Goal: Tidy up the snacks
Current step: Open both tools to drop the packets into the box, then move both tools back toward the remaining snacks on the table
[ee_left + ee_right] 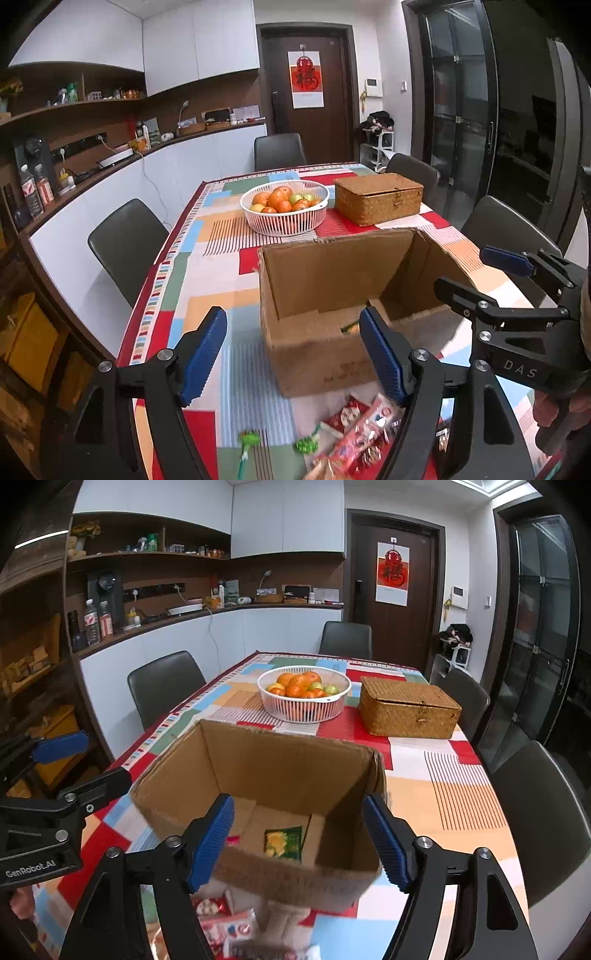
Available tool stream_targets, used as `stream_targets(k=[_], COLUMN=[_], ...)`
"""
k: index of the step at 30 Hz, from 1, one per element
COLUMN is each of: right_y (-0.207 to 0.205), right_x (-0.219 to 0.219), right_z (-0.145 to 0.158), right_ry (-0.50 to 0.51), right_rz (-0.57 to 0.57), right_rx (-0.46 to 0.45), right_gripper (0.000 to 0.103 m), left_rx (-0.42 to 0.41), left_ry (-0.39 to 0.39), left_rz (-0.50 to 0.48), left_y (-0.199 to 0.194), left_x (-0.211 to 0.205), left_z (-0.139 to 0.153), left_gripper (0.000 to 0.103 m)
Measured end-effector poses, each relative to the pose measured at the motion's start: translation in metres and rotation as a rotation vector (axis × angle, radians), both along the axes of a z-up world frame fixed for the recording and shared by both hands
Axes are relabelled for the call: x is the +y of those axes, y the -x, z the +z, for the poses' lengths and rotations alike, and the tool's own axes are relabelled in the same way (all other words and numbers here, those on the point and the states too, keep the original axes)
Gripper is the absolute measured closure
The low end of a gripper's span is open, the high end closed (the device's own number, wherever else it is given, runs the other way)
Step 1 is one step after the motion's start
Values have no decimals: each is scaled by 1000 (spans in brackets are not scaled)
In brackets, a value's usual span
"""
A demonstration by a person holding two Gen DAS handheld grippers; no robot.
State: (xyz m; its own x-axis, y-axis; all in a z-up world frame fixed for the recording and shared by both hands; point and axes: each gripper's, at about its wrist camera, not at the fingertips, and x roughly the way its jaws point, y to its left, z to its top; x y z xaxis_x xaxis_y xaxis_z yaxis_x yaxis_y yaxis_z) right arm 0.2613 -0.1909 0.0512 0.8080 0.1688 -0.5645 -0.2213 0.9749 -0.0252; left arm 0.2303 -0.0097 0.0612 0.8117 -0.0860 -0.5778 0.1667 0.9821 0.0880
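An open cardboard box [317, 291] [280, 880] stands on the patterned tablecloth. A green and yellow snack packet [283, 842] lies flat on the box floor; a sliver of it shows in the left wrist view [351, 327]. Red and white snack packets [364, 432] [225, 921] and two green wrapped lollipops [249, 441] lie on the table in front of the box. My left gripper [295, 358] is open and empty above the near left of the box. My right gripper [301, 843] is open and empty above the box's near wall.
A white basket of oranges and green fruit [284, 212] [303, 692] and a closed wicker box [378, 197] [408, 707] sit further back on the table. Dark chairs [125, 247] [543, 812] surround the table. A counter with bottles runs along the left wall.
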Motion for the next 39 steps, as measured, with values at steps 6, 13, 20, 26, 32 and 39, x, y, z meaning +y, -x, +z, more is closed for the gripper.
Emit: stream_targets(k=[6, 13, 20, 26, 32, 39], right_y=[42, 74, 105, 129, 150, 158], right_x=[2, 4, 5, 6, 1, -6], right_z=[2, -4, -17, -28, -39, -57], right_ry=[-8, -28, 6, 28, 23, -2], right_rz=[15, 39, 20, 18, -7, -44], right_rx=[-56, -49, -38, -17, 4, 74], right_gripper=[30, 30, 24, 23, 23, 23], left_rx=[-36, -47, -51, -23, -13, 62], left_ry=[0, 19, -12, 30, 0, 13], left_rz=[0, 10, 37, 54, 51, 49], left_y=[41, 77, 110, 134, 151, 151], left_x=[3, 6, 6, 14, 10, 11], left_z=[-3, -8, -20, -34, -48, -73], left_gripper=[22, 18, 16, 15, 15, 14])
